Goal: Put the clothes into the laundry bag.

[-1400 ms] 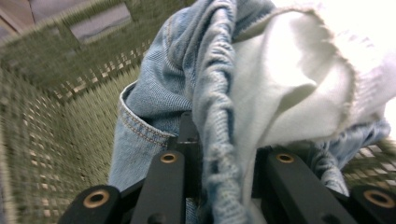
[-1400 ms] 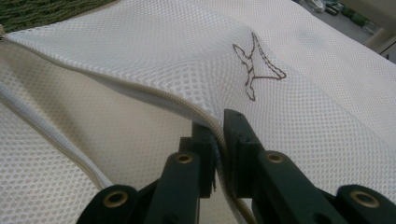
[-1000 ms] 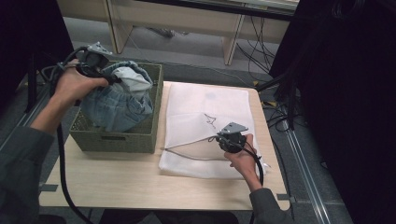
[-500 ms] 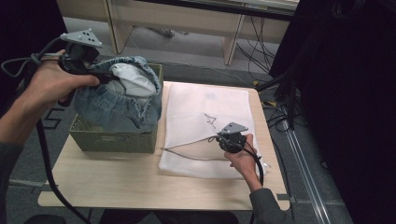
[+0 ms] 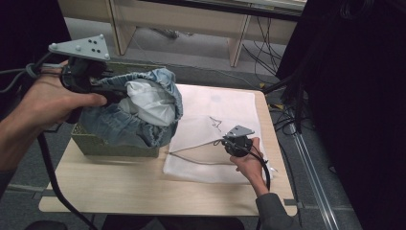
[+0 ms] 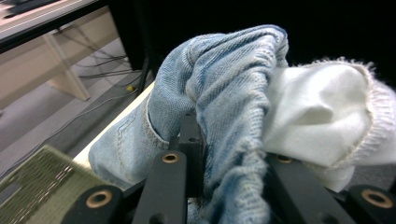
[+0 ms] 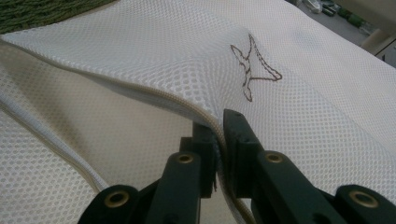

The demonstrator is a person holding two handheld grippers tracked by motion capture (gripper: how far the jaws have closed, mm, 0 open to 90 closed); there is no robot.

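Leftmost, my left gripper (image 5: 103, 91) is clamped on a bunched fold of the jeans (image 5: 143, 120), a white lining (image 5: 148, 103) turned out at the top; in the left gripper view denim sits squeezed between the jaws. The bundle hangs above the green basket (image 5: 95, 146), its lower folds draping over the basket's near right corner, long axis roughly running left to right toward the bag. Right of that, the white mesh bag (image 5: 230, 103) lies flat on the table (image 5: 119, 187), and my right gripper (image 5: 229, 142) pinches its upper zipper edge, lifting it so the mouth gapes leftward toward the jeans. So the load sits just left of the opening and higher; left hand is the nearer one, and I judge it must travel right and down into the mouth. Against half a second ago, the jeans have risen farther out of the basket and swung right, nearer the bag; the right gripper has not shifted.
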